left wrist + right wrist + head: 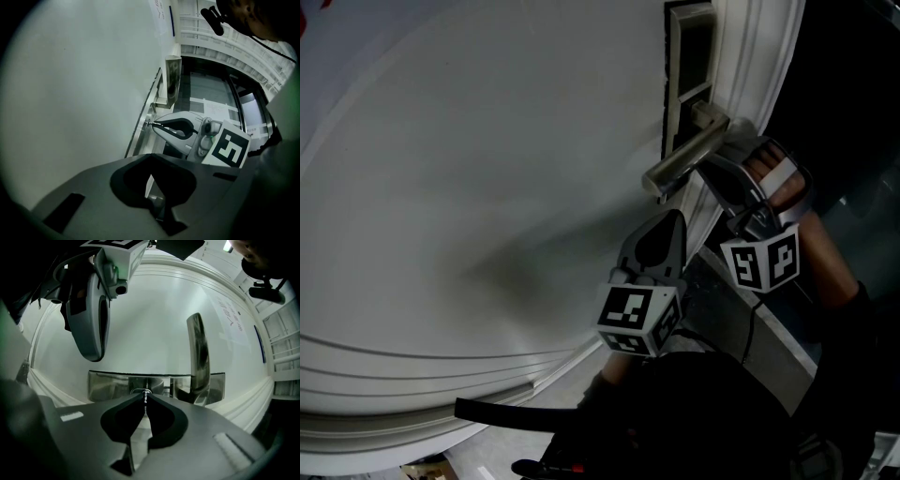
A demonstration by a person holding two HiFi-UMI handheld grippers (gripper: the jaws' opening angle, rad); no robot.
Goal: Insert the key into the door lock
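1. The white door (487, 169) filled the left of the head view, and nothing on that side needed handling
2. The left gripper (677, 220) hung just under the handle (689, 155), apart from the door's hardware. Its own view showed the jaws drawn together with nothing between them, so it took no part in the step. It was probably best held where it was, clear of the other gripper's line
3. The handle stuck out from the metal lock plate (108, 383). The keyhole (140, 391) sat on that plate close beside the handle's root
4. The right gripper (145, 400) was right up at the plate under the handle, its jaws clamped on the key (146, 393). The key showed as a thin bright sliver, edge-on, standing out just past the fingertips. Its tip was at the keyhole; whether it had entered the slot could not be told
5. The step in hand looked like the seating of the key. To do it well:
   - the blade should line up with the slot before any push
   - the push should run straight along the key's length, since a short grip on so thin a piece could let it twist or slip
   - the jaws should stay clamped until the key sits deep, and the gripper should keep off the handle
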